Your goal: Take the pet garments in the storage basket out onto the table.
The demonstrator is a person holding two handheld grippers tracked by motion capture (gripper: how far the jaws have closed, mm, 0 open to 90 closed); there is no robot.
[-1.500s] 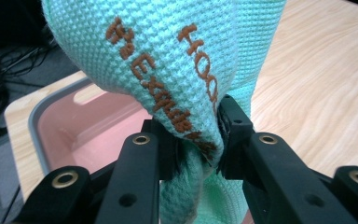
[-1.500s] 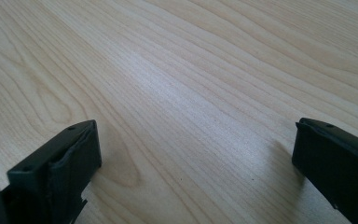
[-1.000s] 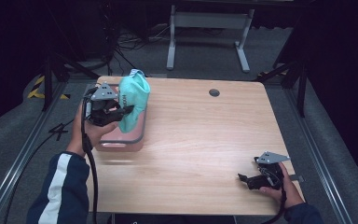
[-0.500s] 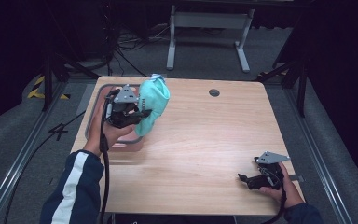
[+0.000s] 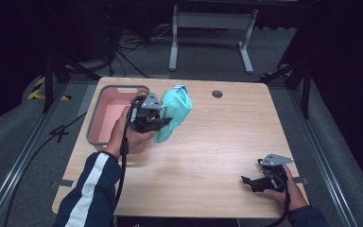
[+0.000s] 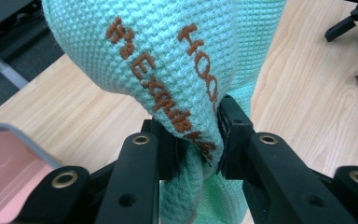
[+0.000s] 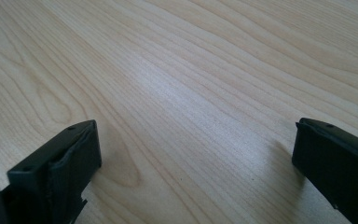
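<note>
Two tools are at work on one pale wooden bench. From the high view, the left tool grips a mint-green waffle-knit cloth and holds it lifted above the bench, just beside the pink plastic tub with a grey rim that sits near the far left corner. The cloth's lower end hangs close to the wood. The right tool rests near the near right corner, well apart from the cloth. To do this step well, I judge the cloth should be carried clear of the tub's rim and lowered toward the open middle of the bench before any release, so no part trails back into the tub.

In the left gripper view, the left tool's jaws pinch a bunched fold of the cloth, which bears brown embroidered lettering. The hold looks firm but sits on a fold, so a smooth, unhurried carry should keep it from slipping.

In the right gripper view, the right tool's jaws stand wide over bare wood with nothing between them, ready to take a free corner for spreading.
</note>
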